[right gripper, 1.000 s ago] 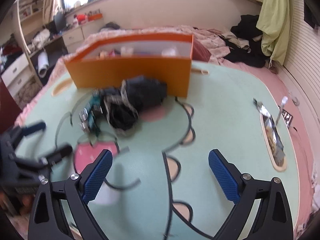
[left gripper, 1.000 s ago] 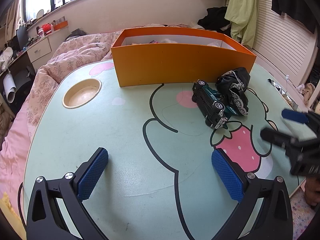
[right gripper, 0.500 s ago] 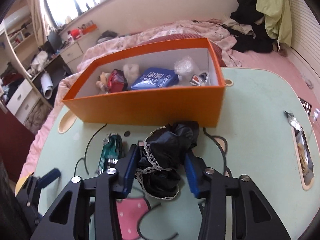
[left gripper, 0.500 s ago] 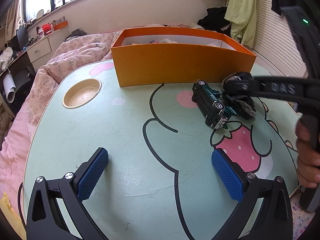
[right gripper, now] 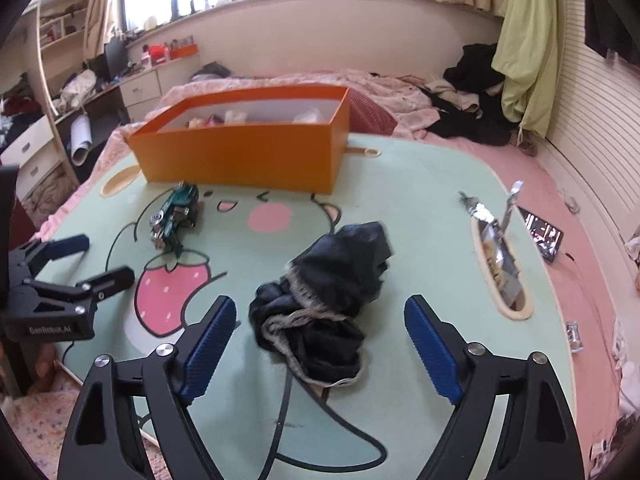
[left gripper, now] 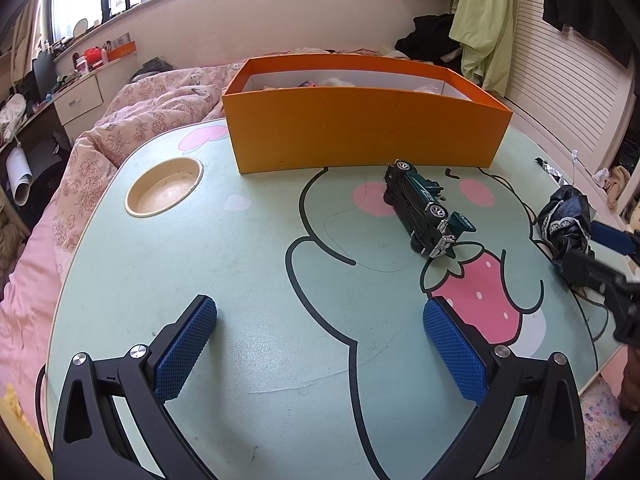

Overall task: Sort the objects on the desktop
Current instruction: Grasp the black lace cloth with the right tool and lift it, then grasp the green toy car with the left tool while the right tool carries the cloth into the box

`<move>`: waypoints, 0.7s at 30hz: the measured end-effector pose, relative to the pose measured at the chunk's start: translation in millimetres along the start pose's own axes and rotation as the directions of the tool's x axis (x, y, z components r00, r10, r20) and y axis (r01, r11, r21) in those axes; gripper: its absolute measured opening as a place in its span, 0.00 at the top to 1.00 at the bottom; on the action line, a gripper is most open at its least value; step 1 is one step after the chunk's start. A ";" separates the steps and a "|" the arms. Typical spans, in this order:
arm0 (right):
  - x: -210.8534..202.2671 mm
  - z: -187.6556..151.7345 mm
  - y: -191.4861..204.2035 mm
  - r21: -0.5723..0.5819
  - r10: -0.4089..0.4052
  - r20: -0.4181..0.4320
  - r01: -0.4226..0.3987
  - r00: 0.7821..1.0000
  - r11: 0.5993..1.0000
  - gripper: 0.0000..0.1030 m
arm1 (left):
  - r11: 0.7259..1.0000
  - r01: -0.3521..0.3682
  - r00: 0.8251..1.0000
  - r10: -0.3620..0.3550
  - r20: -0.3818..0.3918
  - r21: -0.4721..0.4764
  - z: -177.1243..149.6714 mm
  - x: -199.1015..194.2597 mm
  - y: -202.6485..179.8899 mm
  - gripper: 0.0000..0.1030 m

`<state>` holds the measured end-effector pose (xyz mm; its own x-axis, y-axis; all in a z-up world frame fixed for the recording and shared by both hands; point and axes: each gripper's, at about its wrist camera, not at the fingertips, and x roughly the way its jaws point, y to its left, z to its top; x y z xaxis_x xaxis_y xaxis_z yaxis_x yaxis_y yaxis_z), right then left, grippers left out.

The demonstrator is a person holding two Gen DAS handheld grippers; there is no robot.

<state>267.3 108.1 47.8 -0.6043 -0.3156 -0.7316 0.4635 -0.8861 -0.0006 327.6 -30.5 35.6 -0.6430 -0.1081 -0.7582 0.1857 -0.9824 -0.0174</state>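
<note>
A black cloth with lace trim lies crumpled on the green table, between and just beyond my right gripper's open blue pads; it also shows at the right edge of the left wrist view. A dark green toy car lies on its side in front of the orange box, which holds several items. The car also shows in the right wrist view, as does the box. My left gripper is open and empty over the table's near part.
A round cup recess is sunk in the table's left side. A long slot holding a foil wrapper is on the right side. A phone lies on the pink bedding beyond it. Bedding and clothes surround the table.
My right gripper, which was closed around the black cloth near the car, has pulled it back toward the right side of the table and opened. The left gripper has not moved.
</note>
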 end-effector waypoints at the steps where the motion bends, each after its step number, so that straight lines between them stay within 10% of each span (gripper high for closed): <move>1: 7.3 -1.7 3.9 -0.018 -0.005 -0.032 0.005 0.999 1.000 0.10 | 1.000 0.000 1.000 0.000 0.000 0.000 -0.1 0.1 0.2 0.00; 21: 16.8 -2.9 -2.8 0.013 -0.011 -0.036 0.011 0.999 1.000 0.00 | 1.000 -0.009 1.000 0.010 -0.021 0.019 7.0 -3.2 -7.5 0.00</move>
<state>257.7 106.2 33.6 -0.5858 -0.2939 -0.7553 0.4481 -0.8940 0.0004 323.1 -23.8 42.7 -0.6256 -0.1145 -0.7717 0.1774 -0.9841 0.0022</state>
